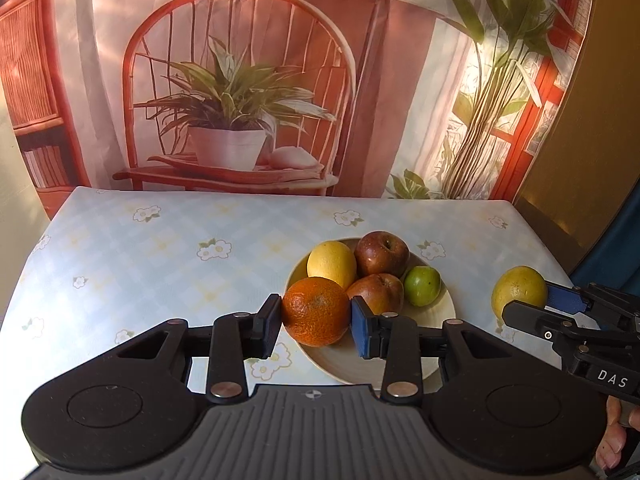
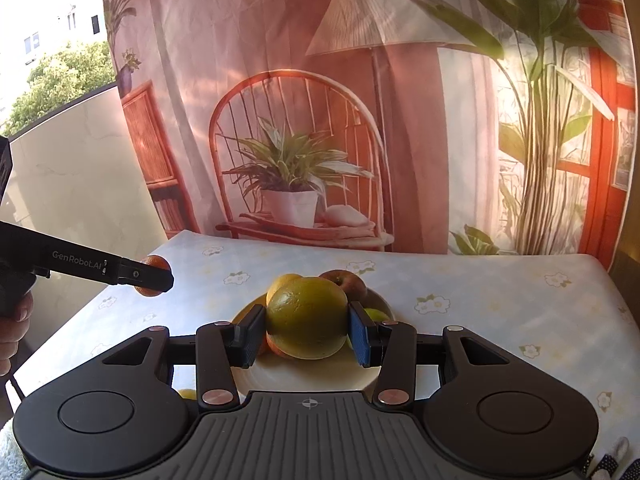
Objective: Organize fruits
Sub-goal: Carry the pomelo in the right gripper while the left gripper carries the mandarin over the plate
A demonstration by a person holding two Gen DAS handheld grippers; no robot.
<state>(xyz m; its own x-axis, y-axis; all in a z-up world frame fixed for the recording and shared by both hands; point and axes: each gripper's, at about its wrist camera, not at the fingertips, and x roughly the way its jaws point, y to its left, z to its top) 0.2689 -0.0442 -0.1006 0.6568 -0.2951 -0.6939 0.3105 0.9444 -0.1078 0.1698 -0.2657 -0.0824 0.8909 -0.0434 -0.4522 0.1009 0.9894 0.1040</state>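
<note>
My left gripper [image 1: 316,326] is shut on an orange [image 1: 316,311] and holds it above the near edge of a pale plate [image 1: 444,312]. On that plate lie a yellow citrus [image 1: 331,262], two dark red apples [image 1: 382,254] and a small green fruit [image 1: 422,286]. My right gripper [image 2: 306,334] is shut on a yellow-green citrus [image 2: 306,322], raised in front of the plate [image 2: 304,376]. The left wrist view shows that same citrus [image 1: 518,290] at the right, in the right gripper's fingers [image 1: 564,300]. The orange [image 2: 154,264] shows at the left of the right wrist view.
The table [image 1: 140,264] wears a pale checked cloth with flower prints. A printed backdrop [image 1: 240,80] of a chair and plants hangs behind its far edge. A small yellow fruit [image 2: 187,394] peeks out beside my right gripper's body. A hand [image 1: 610,440] grips the right tool.
</note>
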